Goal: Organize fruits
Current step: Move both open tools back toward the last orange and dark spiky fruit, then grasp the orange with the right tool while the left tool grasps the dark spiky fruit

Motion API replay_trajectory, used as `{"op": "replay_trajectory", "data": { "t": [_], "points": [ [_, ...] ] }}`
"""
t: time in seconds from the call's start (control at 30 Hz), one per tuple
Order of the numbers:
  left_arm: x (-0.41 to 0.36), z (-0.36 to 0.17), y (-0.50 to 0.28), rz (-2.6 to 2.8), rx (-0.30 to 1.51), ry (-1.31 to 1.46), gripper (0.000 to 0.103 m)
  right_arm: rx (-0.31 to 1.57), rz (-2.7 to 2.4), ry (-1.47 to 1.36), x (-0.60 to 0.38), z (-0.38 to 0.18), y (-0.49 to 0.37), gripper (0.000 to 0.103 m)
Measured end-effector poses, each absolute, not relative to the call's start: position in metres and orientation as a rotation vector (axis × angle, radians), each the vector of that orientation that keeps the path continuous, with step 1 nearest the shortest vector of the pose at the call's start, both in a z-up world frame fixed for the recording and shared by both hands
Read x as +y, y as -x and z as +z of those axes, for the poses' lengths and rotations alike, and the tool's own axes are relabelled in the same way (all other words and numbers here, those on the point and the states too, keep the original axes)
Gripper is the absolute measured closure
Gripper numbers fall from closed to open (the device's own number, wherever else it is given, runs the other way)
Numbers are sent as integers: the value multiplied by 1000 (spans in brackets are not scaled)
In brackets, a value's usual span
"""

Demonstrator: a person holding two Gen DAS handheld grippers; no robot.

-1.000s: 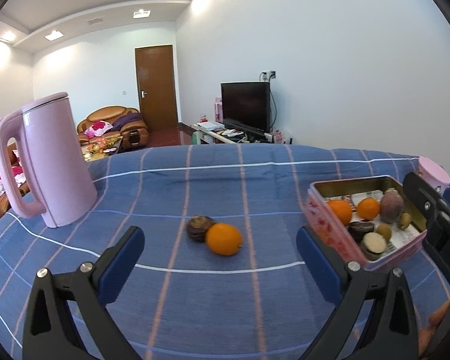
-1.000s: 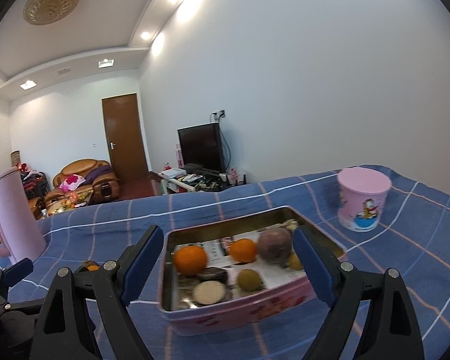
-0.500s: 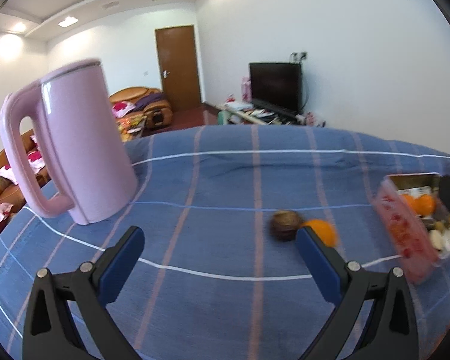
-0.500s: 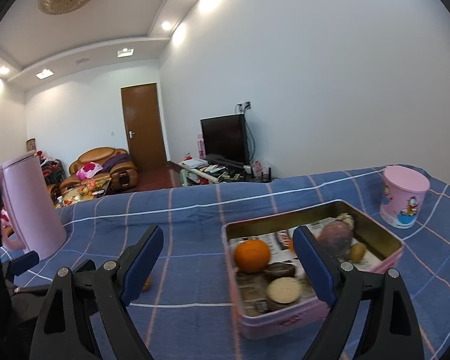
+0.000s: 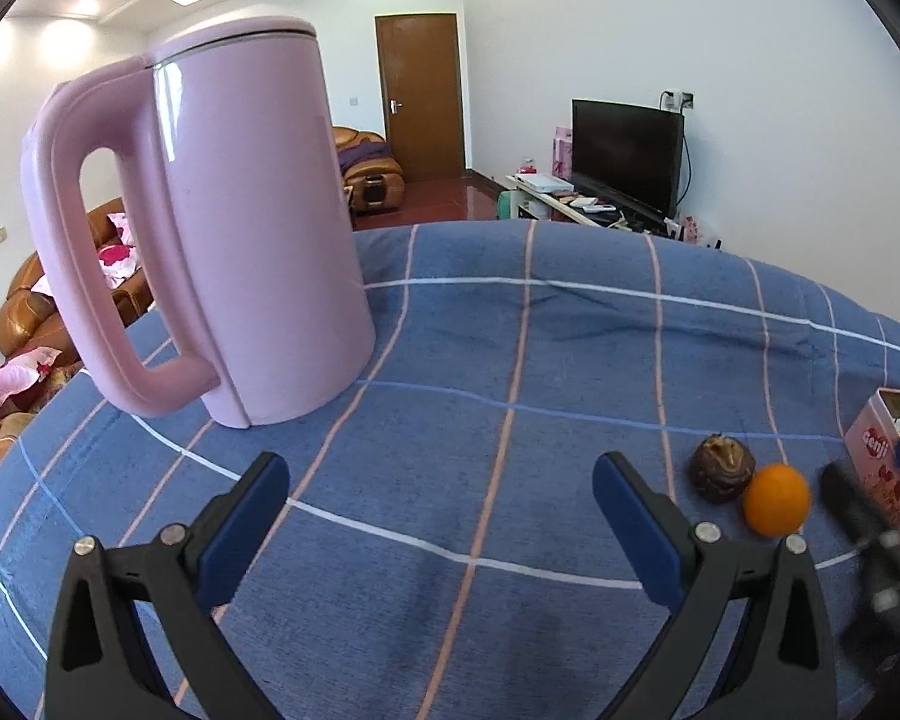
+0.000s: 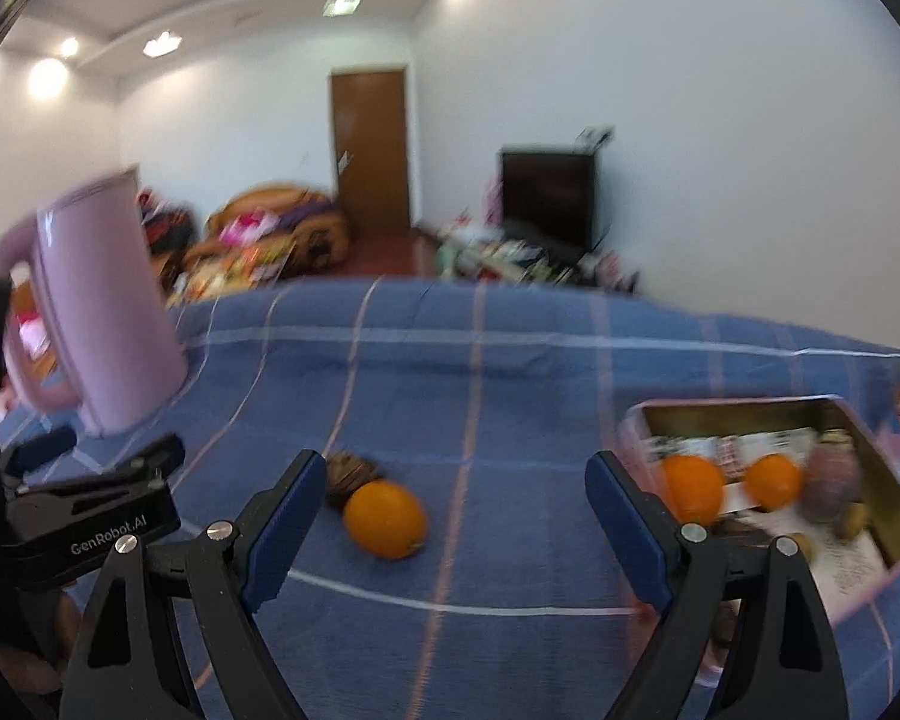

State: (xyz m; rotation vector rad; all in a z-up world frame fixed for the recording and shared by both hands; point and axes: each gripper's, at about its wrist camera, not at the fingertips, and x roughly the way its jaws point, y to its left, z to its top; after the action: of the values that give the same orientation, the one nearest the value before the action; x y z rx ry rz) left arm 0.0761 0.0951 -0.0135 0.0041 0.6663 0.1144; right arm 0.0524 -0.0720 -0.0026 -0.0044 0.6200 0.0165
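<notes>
An orange (image 6: 384,519) and a dark brown wrinkled fruit (image 6: 348,474) lie side by side on the blue checked cloth. They also show in the left wrist view, the orange (image 5: 776,499) and the brown fruit (image 5: 721,468) at the right. A pink tin box (image 6: 870,438) at the right holds two oranges (image 6: 693,489), a purple fruit and other small fruits. My right gripper (image 6: 450,516) is open and empty, just short of the loose orange. My left gripper (image 5: 441,519) is open and empty over bare cloth, left of the fruits.
A tall pink kettle (image 5: 234,228) stands on the cloth at the left, close to my left gripper; it also shows in the right wrist view (image 6: 102,300). The tin's corner (image 5: 882,456) is at the right edge. Beyond the table are a sofa, door and TV.
Both grippers have swung left. The kettle has grown large in the left view and the tin slid to its right edge. The loose orange now lies between my right fingers' line.
</notes>
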Motion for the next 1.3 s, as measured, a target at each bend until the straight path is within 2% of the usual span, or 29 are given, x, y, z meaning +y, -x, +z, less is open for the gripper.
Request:
{"op": "replay_trajectory", "data": {
  "t": [0.03,0.1,0.27,0.43,0.53,0.57,0.67,0.97,1.23,1.3],
  "points": [
    [95,-13,-76,113,666,-8,0,652,41,12,-70,-6,-58,16],
    [95,-13,-77,115,667,-14,0,703,67,23,-66,-13,-67,25],
    [94,-13,-77,112,667,-27,0,819,109,26,-62,-30,-87,31],
    [91,-14,-79,104,665,-46,0,892,132,21,-59,-40,-99,46],
    [89,-13,-79,95,661,-60,0,890,138,32,-57,-40,-98,62],
    [88,-13,-78,93,660,-63,0,886,131,41,-56,-40,-97,63],
    [86,-13,-78,85,657,-66,0,858,121,41,-56,-35,-88,63],
    [83,-13,-75,-2,659,-60,0,508,57,30,-77,6,-8,63],
    [55,-11,-70,-152,671,-48,2,443,-5,9,-100,15,14,63],
    [38,-11,-76,-190,694,-63,9,447,-6,-3,-102,16,12,63]
  ]
}}
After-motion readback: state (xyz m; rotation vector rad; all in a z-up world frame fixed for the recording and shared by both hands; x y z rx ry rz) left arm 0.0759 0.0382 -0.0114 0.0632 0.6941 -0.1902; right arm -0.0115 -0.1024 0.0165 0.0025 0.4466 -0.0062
